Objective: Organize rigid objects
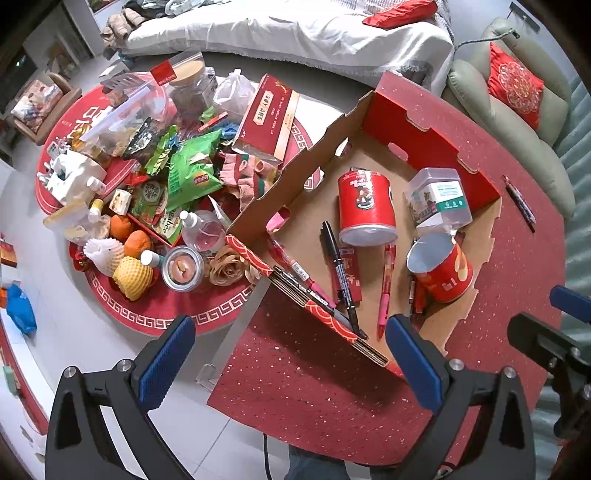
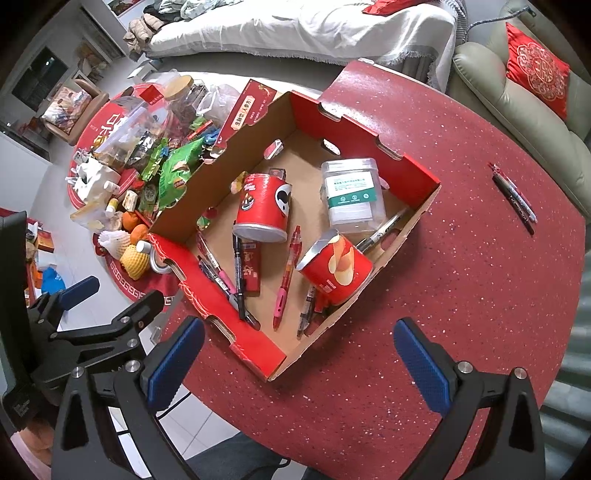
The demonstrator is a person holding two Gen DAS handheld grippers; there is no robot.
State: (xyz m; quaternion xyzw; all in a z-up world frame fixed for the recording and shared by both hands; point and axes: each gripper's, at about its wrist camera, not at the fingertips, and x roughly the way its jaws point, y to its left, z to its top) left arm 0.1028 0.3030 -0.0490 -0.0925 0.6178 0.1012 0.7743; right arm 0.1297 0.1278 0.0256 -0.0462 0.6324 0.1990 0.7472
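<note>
A shallow red cardboard box point(image 2: 410, 173) point(image 1: 424, 122) sits on the red speckled table point(image 2: 461, 295). Inside lie two red chip cans point(image 2: 264, 208) point(image 2: 338, 271), a clear plastic container point(image 2: 352, 195), a black marker point(image 2: 239, 273), a red-pink pen point(image 2: 286, 277) and several other pens. More pens point(image 2: 513, 199) point(image 1: 521, 205) lie loose on the table right of the box. My left gripper point(image 1: 291, 363) is open and empty, above the box's near corner. My right gripper point(image 2: 299, 363) is open and empty, above the table near the box's front corner.
Left of the box, a low round red table point(image 1: 155, 314) is piled with snack bags, jars, bottles, oranges and a red carton point(image 1: 269, 118). A sofa with a white cover point(image 2: 314, 29) and a red cushion point(image 2: 537, 79) stand behind.
</note>
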